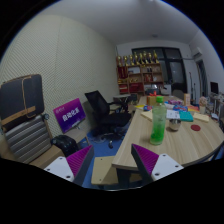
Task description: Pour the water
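Note:
A green translucent bottle (158, 121) stands upright on the light wooden table (190, 140), ahead of my fingers and to the right. A small yellow cup (157, 100) stands farther back on the same table. My gripper (112, 163) is open; its purple pads (82, 160) hold nothing, and only the table's near corner and the blue floor show between them. The bottle is well beyond the fingertips.
Books and small items (185, 116) lie on the table past the bottle. A black office chair (103, 108) and a purple sign (70, 114) stand to the left on the blue floor. A shelf with trophies (140, 70) lines the back wall.

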`<state>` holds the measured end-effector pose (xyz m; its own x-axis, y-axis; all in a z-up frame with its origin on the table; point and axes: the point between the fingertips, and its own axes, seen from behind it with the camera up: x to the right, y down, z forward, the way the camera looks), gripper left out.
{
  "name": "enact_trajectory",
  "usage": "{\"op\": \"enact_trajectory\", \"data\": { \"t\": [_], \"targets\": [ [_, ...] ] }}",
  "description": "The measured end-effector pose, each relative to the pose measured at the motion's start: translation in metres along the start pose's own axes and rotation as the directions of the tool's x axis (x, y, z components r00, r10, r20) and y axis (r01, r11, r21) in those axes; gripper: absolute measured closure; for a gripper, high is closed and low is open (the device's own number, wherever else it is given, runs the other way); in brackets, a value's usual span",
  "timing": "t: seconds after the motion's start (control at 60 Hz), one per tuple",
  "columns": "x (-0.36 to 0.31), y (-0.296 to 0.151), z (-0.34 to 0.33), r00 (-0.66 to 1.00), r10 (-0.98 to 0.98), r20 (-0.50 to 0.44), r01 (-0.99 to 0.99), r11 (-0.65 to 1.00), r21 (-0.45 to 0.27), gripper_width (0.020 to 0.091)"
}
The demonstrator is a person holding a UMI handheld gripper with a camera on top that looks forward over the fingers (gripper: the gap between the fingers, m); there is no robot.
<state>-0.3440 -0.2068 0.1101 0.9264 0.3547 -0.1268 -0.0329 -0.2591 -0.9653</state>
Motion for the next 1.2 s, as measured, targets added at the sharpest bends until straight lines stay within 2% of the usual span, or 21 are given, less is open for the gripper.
{"op": "enact_trajectory", "data": {
  "t": [0.217,0.3,0.55,0.667,0.883,1.1,1.167,1.2],
  "targets": [
    [0.019,-0.002,0.007,1.000,0.006,-0.027,-0.006,1.000,0.005,0.0266],
    [0.031,-0.012,0.016,1.000,-0.019,-0.023,0.020,0.998,0.058,0.0267],
    [0.124,-0.035,0.064,0.982,-0.036,-0.188,0.057,0.993,0.105,0.0271],
    [0.153,-0.045,0.099,0.970,-0.072,-0.230,0.102,0.987,0.124,0.0270],
    [0.210,-0.047,0.158,0.951,-0.069,-0.301,0.103,0.990,0.100,0.0272],
    [0.224,-0.046,0.205,0.949,-0.105,-0.298,0.137,0.987,0.088,0.0281],
    [0.230,-0.039,0.211,0.944,-0.119,-0.306,0.147,0.987,0.069,0.0582],
    [0.229,-0.042,0.210,0.948,-0.104,-0.301,0.136,0.987,0.088,0.0588]
  ]
}}
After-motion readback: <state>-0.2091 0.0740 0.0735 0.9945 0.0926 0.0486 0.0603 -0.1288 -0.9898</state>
